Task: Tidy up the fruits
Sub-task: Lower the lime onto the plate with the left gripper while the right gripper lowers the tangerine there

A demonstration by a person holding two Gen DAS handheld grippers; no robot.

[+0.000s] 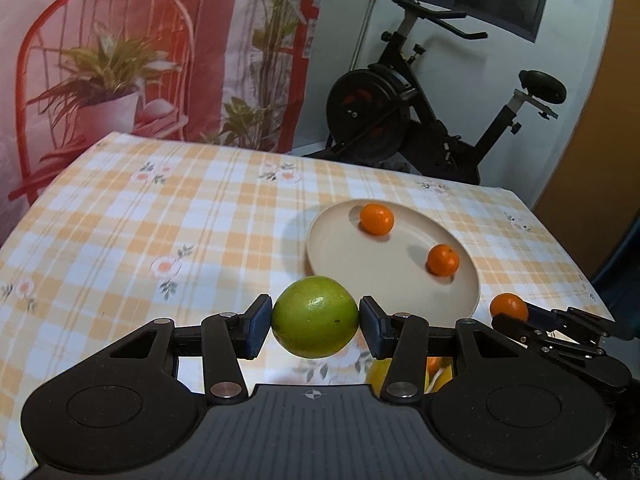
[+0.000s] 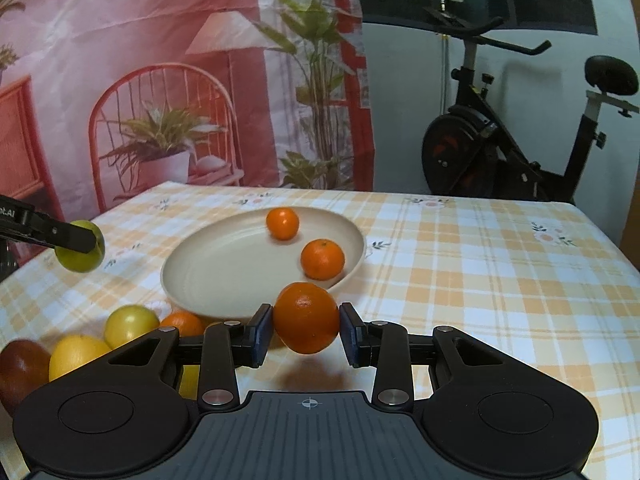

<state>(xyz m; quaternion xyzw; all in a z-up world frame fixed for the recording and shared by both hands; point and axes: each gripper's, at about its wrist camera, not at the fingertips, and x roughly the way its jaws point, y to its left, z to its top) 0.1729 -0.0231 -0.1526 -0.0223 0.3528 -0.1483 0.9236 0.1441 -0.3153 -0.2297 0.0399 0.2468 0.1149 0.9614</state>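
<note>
From the left wrist camera, the left gripper (image 1: 316,322) has its two blue pads pressed against the sides of a green fruit (image 1: 315,317), held clear above the checked tablecloth (image 1: 160,216). Just beyond it sits a beige plate (image 1: 360,264) with two small oranges on it, one near the far rim (image 1: 376,219) and one toward the right side (image 1: 442,260), apart from each other. At the right edge the right gripper (image 1: 516,314) comes in from the side, gripping a third orange (image 1: 509,306) beside the plate's near rim. An exercise bike (image 1: 420,120) stands behind the table.

From the right wrist camera, the right gripper (image 2: 306,330) is closed on that orange (image 2: 306,318), lifted off the cloth just in front of the plate (image 2: 224,268). The two oranges lie on the plate's right half, the farther (image 2: 283,223) and the nearer (image 2: 322,259). At the left, the left gripper (image 2: 86,240) holds the green fruit (image 2: 80,258) in the air. Low on the left, a cluster rests on the cloth by the plate: two yellow fruits (image 2: 130,325) (image 2: 76,356), a dark red one (image 2: 20,368) and another orange (image 2: 183,323), partly hidden.
</note>
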